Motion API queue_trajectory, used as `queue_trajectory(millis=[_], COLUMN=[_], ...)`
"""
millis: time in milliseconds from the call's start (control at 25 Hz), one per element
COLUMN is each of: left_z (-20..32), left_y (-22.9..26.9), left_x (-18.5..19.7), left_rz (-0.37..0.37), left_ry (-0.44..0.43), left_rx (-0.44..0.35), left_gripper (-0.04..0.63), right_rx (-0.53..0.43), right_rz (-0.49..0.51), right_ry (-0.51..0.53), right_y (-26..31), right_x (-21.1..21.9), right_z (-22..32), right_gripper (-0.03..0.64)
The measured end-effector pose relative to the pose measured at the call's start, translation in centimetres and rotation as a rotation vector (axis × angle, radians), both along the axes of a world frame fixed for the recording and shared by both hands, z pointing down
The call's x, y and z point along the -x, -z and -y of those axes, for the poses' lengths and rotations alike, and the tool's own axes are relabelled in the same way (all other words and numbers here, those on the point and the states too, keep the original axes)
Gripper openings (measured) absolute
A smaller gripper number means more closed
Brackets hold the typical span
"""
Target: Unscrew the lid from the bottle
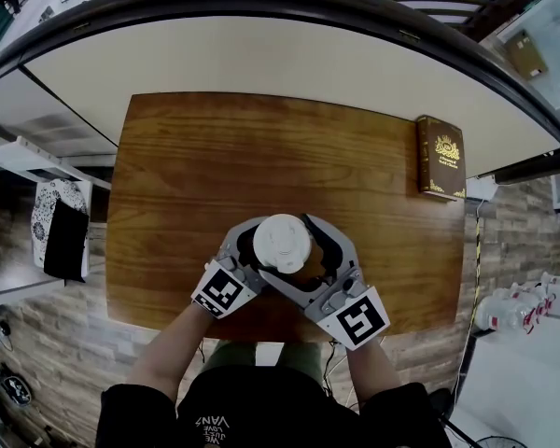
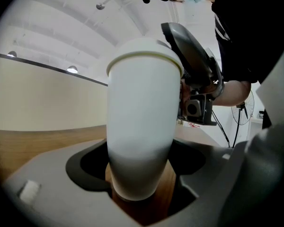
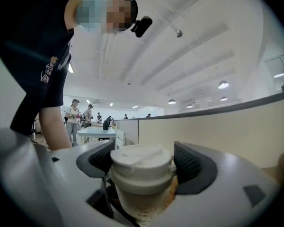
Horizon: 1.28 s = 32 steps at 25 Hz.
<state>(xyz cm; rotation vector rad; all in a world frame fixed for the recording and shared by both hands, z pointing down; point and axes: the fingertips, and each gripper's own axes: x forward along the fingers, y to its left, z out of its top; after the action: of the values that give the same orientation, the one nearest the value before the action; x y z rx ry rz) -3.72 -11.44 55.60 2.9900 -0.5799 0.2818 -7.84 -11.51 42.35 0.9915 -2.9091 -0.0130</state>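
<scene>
My left claw (image 2: 139, 174) is clamped on the bottle (image 2: 139, 126) and my right claw (image 3: 142, 167) is closed round the lid (image 3: 141, 156), at the table's (image 1: 196, 157) 6 o'clock edge. The lid sits on, so I judge the unscrewing is all left to do.

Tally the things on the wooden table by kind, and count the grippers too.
bottle, with its lid on: 1
book: 1
grippers, the left gripper and the right gripper: 2
Total: 4
</scene>
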Motion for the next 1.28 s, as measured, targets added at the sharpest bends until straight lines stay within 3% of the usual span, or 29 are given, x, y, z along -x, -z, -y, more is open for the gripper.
queue_trajectory(millis=[520, 920, 1120, 1280], left_z=[0.2, 0.1, 0.1, 0.0], left_y=[0.0, 0.0, -0.2, -0.5], left_x=[0.0, -0.2, -0.2, -0.2], left_rz=[0.011, 0.011, 0.023, 0.013], left_ry=[0.030, 0.031, 0.024, 0.031], left_rx=[-0.001, -0.002, -0.004, 0.044], left_gripper=[0.368, 0.368, 0.368, 0.370], right_rx=[0.048, 0.063, 0.078, 0.070], right_rz=[-0.093, -0.100, -0.004, 0.047], right_ry=[0.065, 0.067, 0.044, 0.024], right_y=[-0.2, -0.1, 1.8, 3.7], right_x=[1.1, 1.0, 0.2, -0.8], right_z=[0.6, 0.8, 1.1, 1.6], right_gripper=[0.356, 0.354, 0.354, 0.354])
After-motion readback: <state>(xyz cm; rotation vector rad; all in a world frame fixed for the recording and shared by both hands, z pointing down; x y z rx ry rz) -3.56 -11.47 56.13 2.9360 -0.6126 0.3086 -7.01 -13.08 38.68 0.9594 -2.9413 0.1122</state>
